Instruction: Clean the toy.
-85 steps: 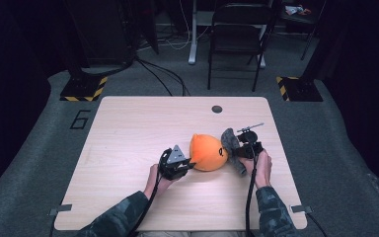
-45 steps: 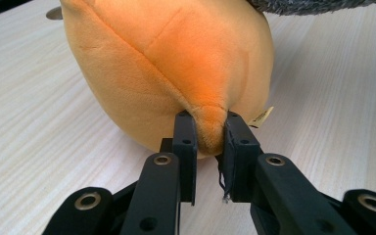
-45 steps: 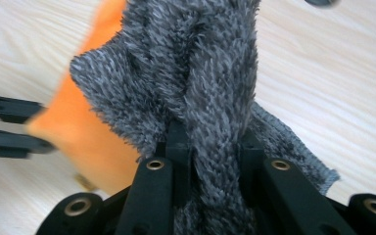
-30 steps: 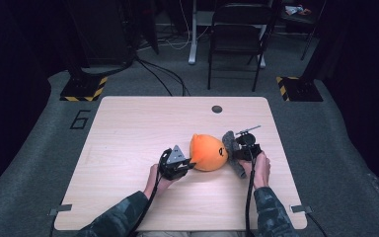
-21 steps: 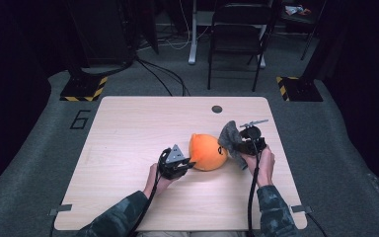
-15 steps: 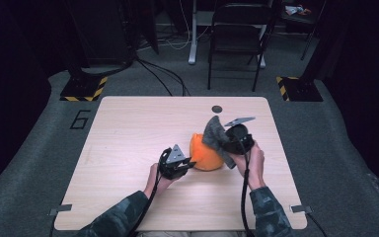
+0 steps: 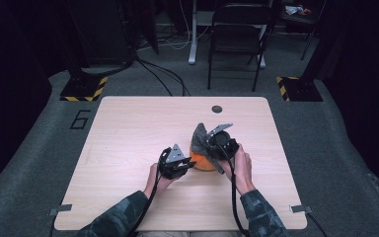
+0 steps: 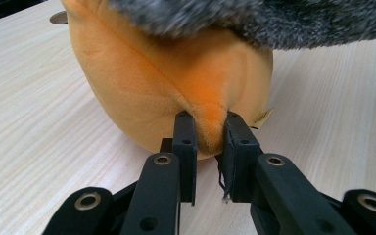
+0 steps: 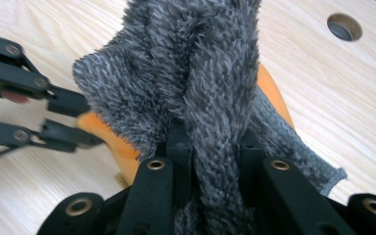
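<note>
A round orange plush [image 7: 203, 163] [image 8: 166, 83] rests on the wooden table [image 7: 128, 128]. My left gripper [image 7: 191, 162] [image 8: 205, 132] is shut on a pinched fold at the plush's near left side. A grey fuzzy cloth [image 7: 200, 134] [image 9: 191, 63] drapes over the top of the plush, and my right gripper [image 7: 208, 144] [image 9: 210, 142] is shut on a bunched strand of it, held above the plush. In the right gripper view the orange plush [image 9: 273, 93] peeks out beneath the cloth, with the left gripper [image 9: 76, 122] at the left. The grey cloth [image 8: 274, 19] overhangs the plush in the left gripper view.
A round cable hole [image 7: 217, 108] [image 9: 343, 27] lies in the table behind the plush. A black folding chair [image 7: 237, 44] and cables stand on the floor beyond the far edge. A "6" [image 7: 80, 119] is marked on the floor at the left.
My right gripper has risen and moved left with the grey cloth, drawing it from the plush's right side up over its top. The left gripper has kept still on the plush.
</note>
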A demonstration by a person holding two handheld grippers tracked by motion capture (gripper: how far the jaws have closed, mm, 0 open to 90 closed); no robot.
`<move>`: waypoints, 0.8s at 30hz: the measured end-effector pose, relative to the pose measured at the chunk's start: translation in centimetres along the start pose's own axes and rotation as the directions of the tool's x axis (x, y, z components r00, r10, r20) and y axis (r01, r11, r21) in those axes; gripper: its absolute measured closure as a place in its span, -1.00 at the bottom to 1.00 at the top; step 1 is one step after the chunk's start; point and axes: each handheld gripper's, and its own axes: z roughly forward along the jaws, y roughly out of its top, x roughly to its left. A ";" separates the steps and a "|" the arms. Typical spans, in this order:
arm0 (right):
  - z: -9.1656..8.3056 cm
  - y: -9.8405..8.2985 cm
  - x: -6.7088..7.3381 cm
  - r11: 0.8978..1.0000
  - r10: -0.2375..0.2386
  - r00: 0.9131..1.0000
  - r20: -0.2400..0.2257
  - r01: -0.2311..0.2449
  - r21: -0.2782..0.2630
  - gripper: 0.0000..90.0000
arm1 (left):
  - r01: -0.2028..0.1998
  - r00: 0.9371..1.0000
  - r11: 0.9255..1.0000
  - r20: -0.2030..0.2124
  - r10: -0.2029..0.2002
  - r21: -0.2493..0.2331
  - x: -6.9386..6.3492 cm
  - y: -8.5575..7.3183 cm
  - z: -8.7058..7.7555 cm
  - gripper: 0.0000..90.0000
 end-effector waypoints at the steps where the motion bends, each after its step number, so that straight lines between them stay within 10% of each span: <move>1: 0.0 -0.1 -0.3 1.000 0.008 1.000 -0.003 -0.008 0.006 0.66 | 0.000 1.000 1.000 0.000 0.000 -0.001 0.0 0.0 0.0 0.75; 11: 0.4 -1.9 -3.8 0.993 0.101 0.994 0.045 -0.103 0.055 0.66 | 0.020 1.000 1.000 -0.001 -0.020 0.000 0.4 -0.2 0.0 0.75; 24: 3.8 -5.5 -7.9 0.952 0.254 0.966 0.051 -0.259 0.164 0.66 | 0.012 1.000 1.000 0.002 -0.012 0.005 0.6 -0.2 0.0 0.74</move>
